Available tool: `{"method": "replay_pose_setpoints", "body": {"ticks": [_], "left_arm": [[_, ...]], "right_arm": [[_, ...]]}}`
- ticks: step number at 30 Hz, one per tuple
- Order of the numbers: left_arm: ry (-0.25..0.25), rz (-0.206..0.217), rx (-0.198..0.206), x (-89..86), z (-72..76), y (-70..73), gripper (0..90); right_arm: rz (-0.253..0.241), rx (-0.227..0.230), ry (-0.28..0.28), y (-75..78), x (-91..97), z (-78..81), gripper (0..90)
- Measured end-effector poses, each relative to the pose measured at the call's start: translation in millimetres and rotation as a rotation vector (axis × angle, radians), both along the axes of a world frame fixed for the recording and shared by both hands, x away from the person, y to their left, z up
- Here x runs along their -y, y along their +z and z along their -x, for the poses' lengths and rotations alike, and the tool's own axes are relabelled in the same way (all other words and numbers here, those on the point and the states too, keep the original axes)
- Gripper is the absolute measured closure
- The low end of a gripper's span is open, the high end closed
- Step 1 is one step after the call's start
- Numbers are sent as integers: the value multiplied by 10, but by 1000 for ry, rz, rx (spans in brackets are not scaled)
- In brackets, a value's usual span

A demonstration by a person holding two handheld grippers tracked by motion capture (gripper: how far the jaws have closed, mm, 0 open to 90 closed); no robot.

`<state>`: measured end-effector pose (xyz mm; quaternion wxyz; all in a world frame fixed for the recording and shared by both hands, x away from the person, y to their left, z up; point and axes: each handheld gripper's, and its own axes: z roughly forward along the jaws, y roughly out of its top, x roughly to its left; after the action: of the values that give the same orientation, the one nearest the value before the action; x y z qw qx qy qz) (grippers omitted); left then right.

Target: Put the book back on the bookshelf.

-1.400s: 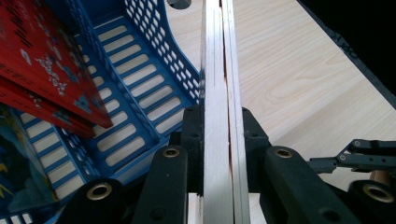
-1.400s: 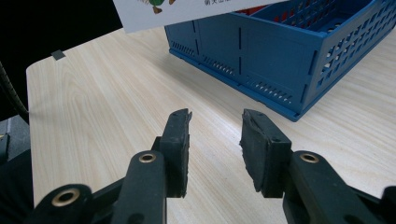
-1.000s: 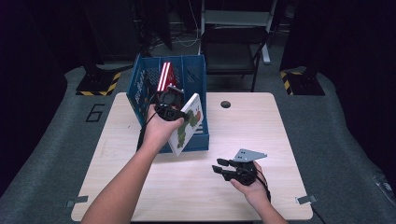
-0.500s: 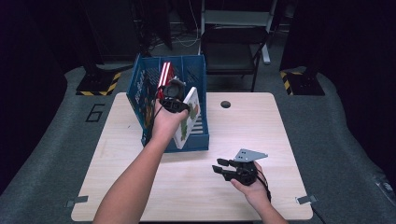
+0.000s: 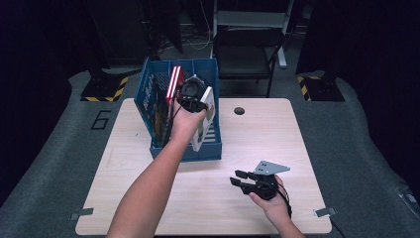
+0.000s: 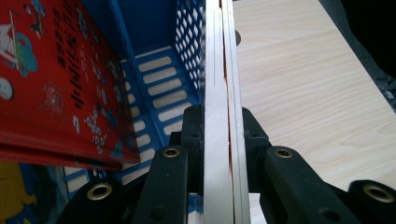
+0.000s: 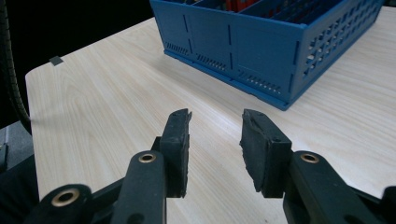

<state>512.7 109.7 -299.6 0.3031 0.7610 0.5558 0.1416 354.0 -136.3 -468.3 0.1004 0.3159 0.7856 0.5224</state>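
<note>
A blue slotted crate (image 5: 185, 151) stands on the left half of the wooden table (image 5: 277, 134). A red book (image 5: 174, 82) and other picture books stand upright in it. My left gripper (image 5: 190, 96) is shut on the edge of a thin white book (image 5: 204, 121), held upright along the crate's right wall. In the left gripper view both pads clamp the white book (image 6: 219, 70), with the red book (image 6: 46, 79) to its left and the crate's floor (image 6: 159, 79) between them. My right gripper (image 5: 235, 178) rests low near the front right of the table, open and empty (image 7: 215, 126).
A round hole (image 5: 239, 110) pierces the table right of the crate. A dark chair (image 5: 245, 49) stands beyond the far edge. The crate's near wall (image 7: 243, 42) faces the right gripper across bare wood (image 7: 102, 93).
My left hand has carried the white book toward the far side and slightly right, over the crate's right wall, and the book stands more upright. The right gripper has stayed put.
</note>
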Motion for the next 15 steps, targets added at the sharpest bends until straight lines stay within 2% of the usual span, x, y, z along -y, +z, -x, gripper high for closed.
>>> {"method": "replay_pose_setpoints", "body": {"ticks": [5,15], "left_arm": [[7,-1,1,37,-99,-7,770],[31,-10,5,101,-234,-59,770]], "right_arm": [[4,-2,-22,-9,72,66,618],[-12,26,-67,24,247,219,618]]}}
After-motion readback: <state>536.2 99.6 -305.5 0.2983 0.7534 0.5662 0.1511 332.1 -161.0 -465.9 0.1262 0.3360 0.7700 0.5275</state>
